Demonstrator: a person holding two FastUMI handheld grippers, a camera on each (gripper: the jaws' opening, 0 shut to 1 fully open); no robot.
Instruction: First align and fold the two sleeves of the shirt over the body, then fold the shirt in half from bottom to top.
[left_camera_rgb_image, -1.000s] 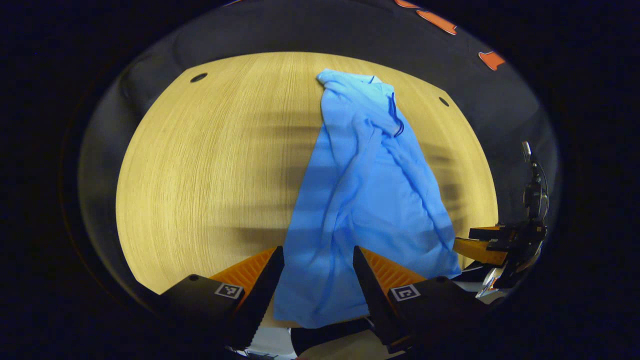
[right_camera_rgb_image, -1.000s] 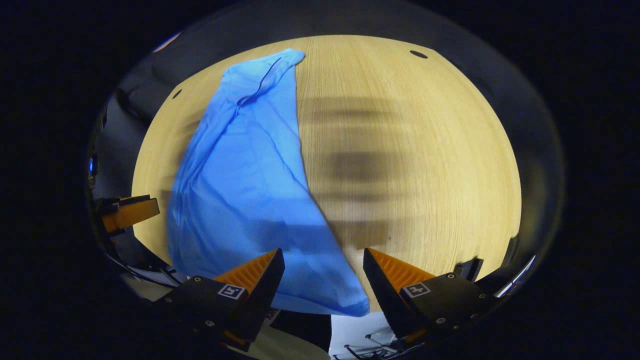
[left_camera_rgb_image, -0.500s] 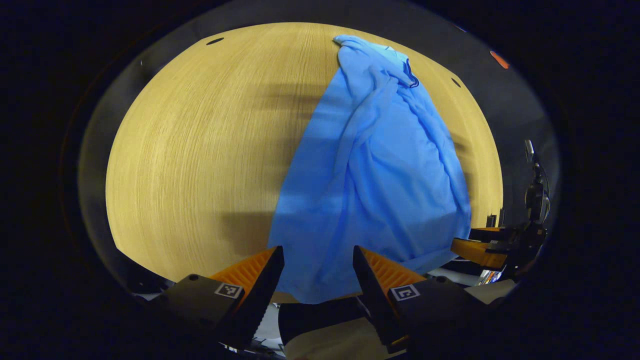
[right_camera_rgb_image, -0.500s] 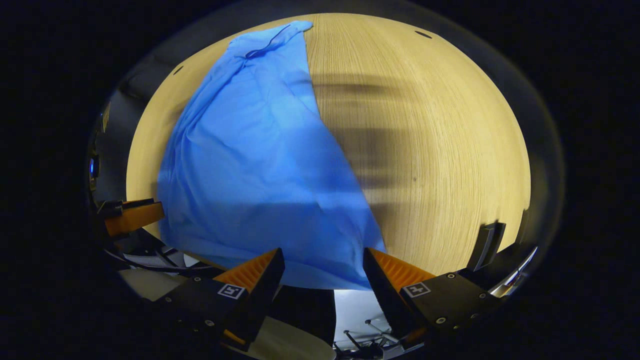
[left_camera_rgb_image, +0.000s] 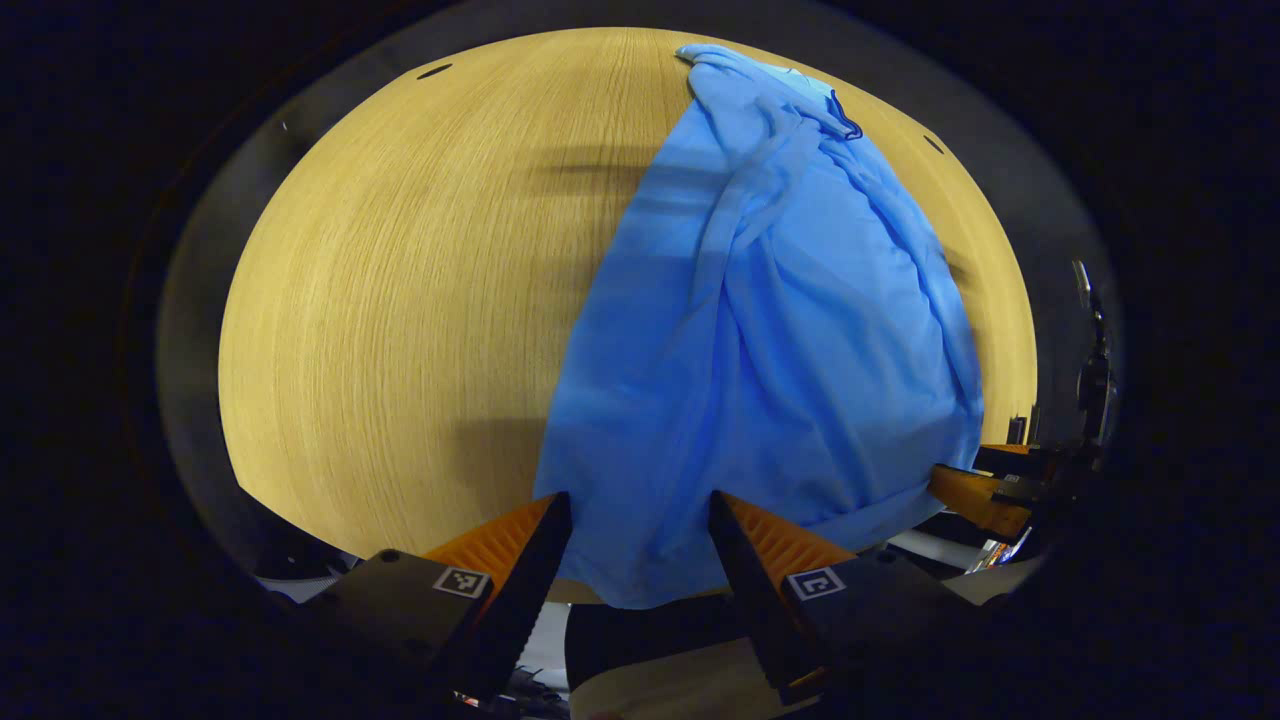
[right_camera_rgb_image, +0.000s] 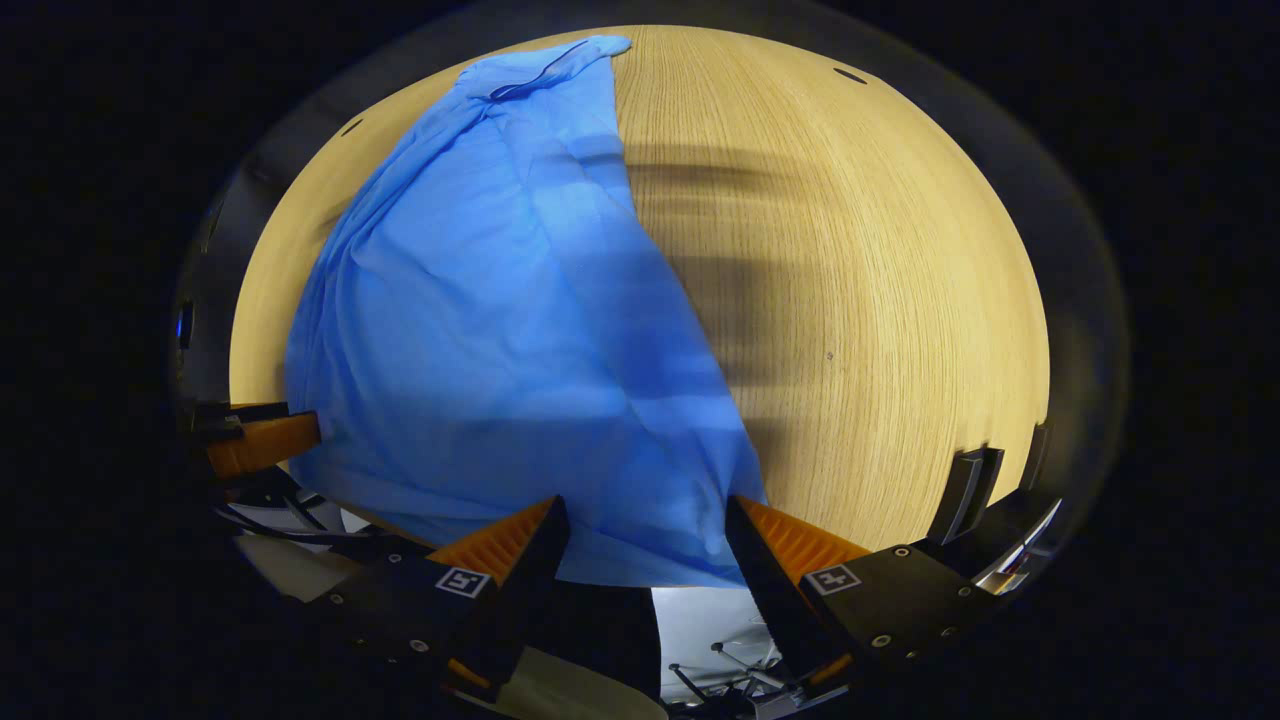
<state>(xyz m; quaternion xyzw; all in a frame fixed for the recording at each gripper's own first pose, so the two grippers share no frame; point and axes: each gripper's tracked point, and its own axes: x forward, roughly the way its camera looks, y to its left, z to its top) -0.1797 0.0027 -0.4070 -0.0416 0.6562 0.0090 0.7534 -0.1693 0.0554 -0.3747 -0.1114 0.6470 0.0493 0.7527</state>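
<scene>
Bright overhead light, banded shadows, fisheye-warped edges

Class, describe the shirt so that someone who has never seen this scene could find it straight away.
Start at the pale wooden table. A blue shirt lies lengthwise on it, collar end far away, hem hanging over the near edge between the left gripper and the right gripper. It is the single soft, creased, blue thing on the bare wood, with a dark-trimmed collar.

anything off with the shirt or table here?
Yes: the blue shirt lies bunched, not flat, on the light wooden table. Long creases run down from the collar end, and its near hem hangs past the table's front edge. Both grippers, left and right, are open at that hem.
</scene>
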